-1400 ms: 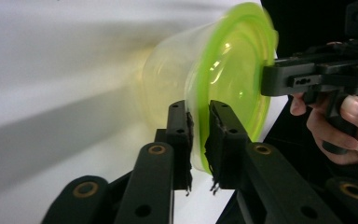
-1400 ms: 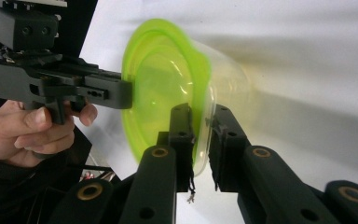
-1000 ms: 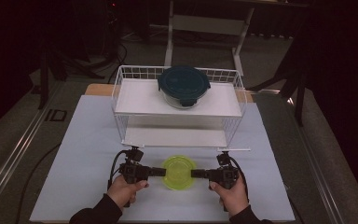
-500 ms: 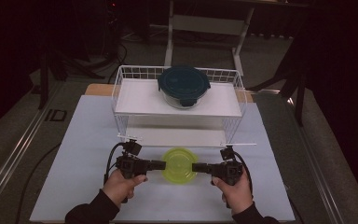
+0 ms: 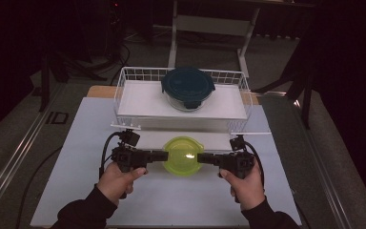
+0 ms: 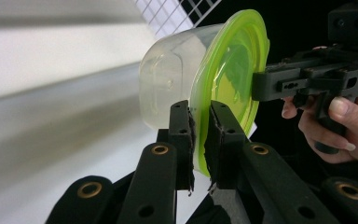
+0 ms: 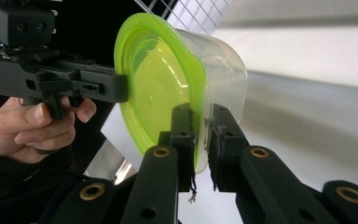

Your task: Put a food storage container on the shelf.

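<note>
High view, both grippers pinching container (image 5: 183, 156) rim

Lime-green lid (image 5: 183, 155) on a clear tub (image 6: 168, 88) (cloudy-looking); dark teal lid (image 5: 188, 82); white wire basket (image 5: 124, 86).

Carried a little closer to the wire basket (image 5: 124, 90) than a second ago: the green-lidded container (image 5: 183, 155), with the left tool (image 5: 164, 155) and right tool (image 5: 201, 157) moved along on either side of it. Pushed farther forward from the near edge of the desk (image 5: 76, 143): both hands, now with more sleeve showing behind them.
</note>
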### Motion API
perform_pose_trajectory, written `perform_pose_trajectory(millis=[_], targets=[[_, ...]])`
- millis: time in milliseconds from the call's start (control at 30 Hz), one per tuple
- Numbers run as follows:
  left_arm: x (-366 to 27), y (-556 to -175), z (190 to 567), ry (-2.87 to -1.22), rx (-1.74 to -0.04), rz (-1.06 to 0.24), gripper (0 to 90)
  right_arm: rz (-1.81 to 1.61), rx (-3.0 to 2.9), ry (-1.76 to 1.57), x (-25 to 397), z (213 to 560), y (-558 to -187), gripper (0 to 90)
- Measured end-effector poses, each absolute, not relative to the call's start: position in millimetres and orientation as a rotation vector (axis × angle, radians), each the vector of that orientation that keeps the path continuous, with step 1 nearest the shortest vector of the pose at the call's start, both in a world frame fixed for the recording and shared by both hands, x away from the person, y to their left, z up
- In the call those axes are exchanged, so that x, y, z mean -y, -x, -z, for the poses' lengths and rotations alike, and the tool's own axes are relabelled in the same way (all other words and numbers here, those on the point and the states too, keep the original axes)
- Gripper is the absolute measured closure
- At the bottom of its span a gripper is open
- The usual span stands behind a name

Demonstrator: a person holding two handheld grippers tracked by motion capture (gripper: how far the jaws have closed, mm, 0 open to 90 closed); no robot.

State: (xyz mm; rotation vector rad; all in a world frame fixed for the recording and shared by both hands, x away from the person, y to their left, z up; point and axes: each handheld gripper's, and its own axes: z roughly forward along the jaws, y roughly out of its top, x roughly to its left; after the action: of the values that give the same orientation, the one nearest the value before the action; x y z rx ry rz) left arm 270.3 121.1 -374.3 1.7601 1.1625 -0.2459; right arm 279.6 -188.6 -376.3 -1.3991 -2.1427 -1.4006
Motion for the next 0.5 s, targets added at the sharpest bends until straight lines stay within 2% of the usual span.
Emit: perform_pose_trajectory(millis=[500], targets=[[-126, -278, 315, -1.733, -1.115, 0.16, 80.9, 1.495, 2.17, 1.346, 185, 320, -292, 81.3]])
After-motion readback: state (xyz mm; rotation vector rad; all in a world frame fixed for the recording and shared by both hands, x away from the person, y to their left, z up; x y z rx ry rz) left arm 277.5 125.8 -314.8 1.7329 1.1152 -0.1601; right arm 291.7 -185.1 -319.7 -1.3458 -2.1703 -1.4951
